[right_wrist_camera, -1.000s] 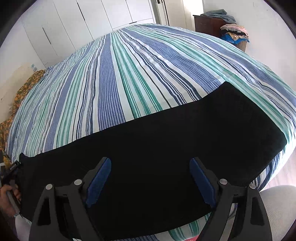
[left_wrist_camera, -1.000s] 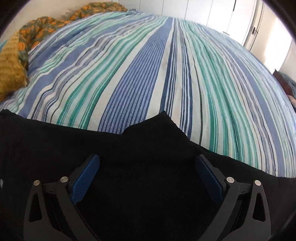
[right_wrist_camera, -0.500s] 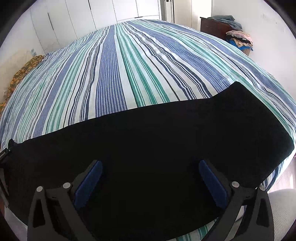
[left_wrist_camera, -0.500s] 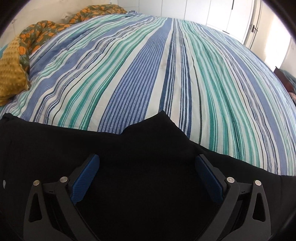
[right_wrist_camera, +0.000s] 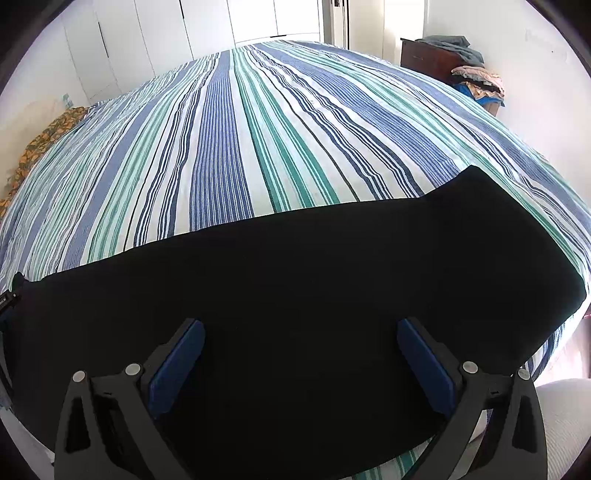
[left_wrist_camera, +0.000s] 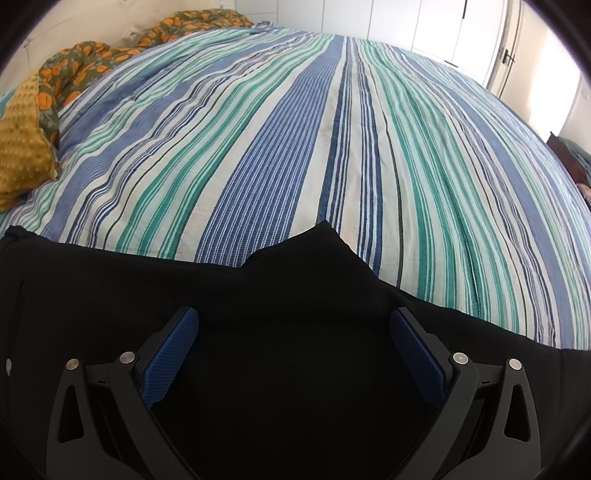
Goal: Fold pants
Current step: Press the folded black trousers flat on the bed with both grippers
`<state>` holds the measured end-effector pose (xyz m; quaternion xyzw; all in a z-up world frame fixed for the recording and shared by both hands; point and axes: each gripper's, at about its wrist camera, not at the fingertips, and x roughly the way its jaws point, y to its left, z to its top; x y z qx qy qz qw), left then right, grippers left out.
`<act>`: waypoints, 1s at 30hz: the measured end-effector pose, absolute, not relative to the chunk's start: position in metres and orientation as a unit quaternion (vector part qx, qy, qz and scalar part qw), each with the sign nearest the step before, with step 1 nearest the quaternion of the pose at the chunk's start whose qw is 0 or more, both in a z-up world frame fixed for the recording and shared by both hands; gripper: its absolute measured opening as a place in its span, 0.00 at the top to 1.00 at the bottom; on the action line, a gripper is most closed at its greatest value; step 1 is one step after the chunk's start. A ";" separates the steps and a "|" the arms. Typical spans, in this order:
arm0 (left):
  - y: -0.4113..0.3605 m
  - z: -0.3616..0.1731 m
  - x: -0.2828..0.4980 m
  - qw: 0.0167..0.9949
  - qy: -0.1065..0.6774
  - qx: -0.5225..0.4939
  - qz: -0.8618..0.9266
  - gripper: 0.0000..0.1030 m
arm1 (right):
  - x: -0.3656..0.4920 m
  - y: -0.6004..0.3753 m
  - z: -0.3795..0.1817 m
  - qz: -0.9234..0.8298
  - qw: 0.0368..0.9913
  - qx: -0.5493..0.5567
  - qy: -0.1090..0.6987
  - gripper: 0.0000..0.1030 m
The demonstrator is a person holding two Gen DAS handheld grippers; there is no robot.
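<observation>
- Left gripper (left_wrist_camera: 293,345) is spread wide at the bottom of the frame, its textured blue pads (left_wrist_camera: 170,356) above the black pants (left_wrist_camera: 288,295), holding nothing.
- Right gripper (right_wrist_camera: 301,354) is likewise spread wide and empty over the pants (right_wrist_camera: 295,280).
- The pants lie flat, matte and dark, across the lower frame on a striped woven bedspread (left_wrist_camera: 314,147).
- A knobbly mustard pillow (left_wrist_camera: 20,147) sits at left.

Both wrist views are bright with daylight: the white wardrobe doors (left_wrist_camera: 454,33) and the white wall (right_wrist_camera: 532,55) are washed out to near glare, strongest at the right edge of the left wrist view. The fisheye lenses bulge the blue, green and white striped bedspread (left_wrist_camera: 314,147) into a dome, with dark vignetting in the corners. The flat black fabric pants (right_wrist_camera: 295,295) read as an almost detail-less dark mass, while the stripes stay sharp.
</observation>
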<state>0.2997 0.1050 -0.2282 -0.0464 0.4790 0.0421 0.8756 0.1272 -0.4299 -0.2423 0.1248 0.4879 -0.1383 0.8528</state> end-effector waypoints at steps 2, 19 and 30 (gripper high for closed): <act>0.105 -0.228 0.300 0.876 0.479 -0.047 0.042 0.00 | 0.127 -0.430 -0.242 -0.137 0.853 0.126 0.488 0.00; 0.105 -0.228 0.300 0.875 0.479 -0.046 0.042 0.00 | 0.128 -0.427 -0.242 -0.141 0.853 0.117 0.489 0.00; 0.105 -0.229 0.300 0.875 0.479 -0.046 0.043 0.00 | 0.128 -0.427 -0.242 -0.142 0.853 0.111 0.489 0.00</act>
